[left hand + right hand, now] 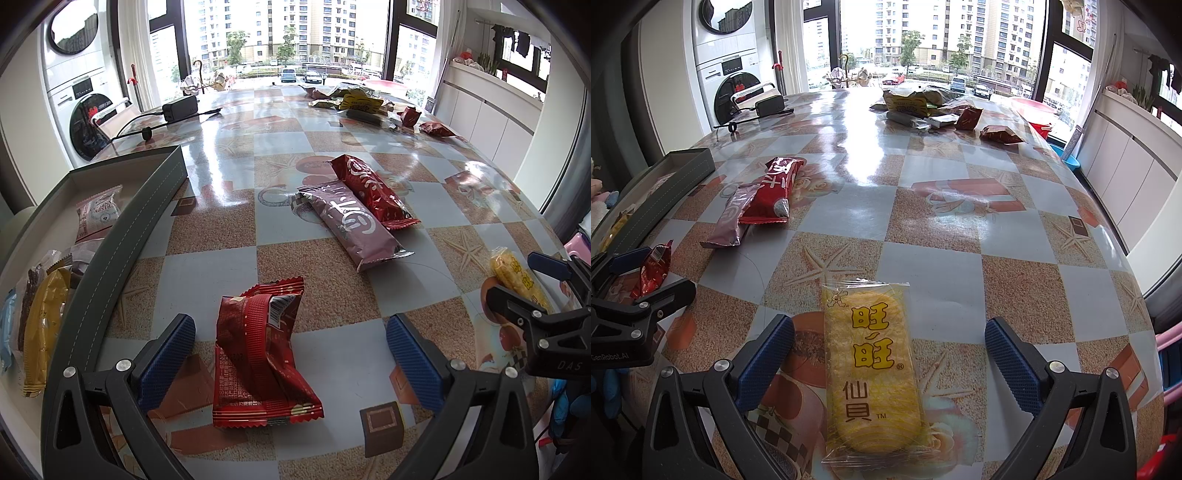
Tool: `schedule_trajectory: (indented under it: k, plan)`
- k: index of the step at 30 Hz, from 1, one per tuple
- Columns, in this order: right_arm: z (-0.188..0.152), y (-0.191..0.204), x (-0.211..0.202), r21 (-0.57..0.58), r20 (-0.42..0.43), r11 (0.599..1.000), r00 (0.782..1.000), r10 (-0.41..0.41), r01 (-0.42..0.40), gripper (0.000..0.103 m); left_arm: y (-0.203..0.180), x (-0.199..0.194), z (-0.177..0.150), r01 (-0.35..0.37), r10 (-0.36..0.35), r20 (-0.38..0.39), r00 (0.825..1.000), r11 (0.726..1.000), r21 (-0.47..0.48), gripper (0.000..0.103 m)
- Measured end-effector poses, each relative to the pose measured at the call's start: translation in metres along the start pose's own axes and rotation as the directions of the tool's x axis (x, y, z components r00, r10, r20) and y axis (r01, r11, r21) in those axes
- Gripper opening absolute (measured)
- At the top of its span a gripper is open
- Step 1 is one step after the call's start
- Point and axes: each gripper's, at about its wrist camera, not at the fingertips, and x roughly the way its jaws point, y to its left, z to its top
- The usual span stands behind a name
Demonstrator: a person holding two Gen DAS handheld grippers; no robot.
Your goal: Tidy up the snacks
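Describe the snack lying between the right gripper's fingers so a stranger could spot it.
On the checkered table, look at the near edge, between the open right gripper. The yellow rice cracker pack lies flat there, clear-wrapped with bold yellow characters, unlike the red and mauve wrappers further left.

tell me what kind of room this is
Most likely a home dining or utility area in an apartment. A stacked washing machine stands by big windows facing residential towers, white cabinets line the right wall, and snack packets lie on a table with a checked, starfish-print cover.
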Motion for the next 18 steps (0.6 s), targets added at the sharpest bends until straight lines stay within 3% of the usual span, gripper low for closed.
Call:
schedule_trajectory:
  k: [18]
  plan:
    - [0.0025, 0.0006, 0.0000, -0.002, -0.018, 1.000, 1.000, 0.003, -0.003, 0.103, -0.0002, 0.0001, -0.0002, 0.004, -0.004, -0.005, 1.000, 1.000, 0.004, 0.103]
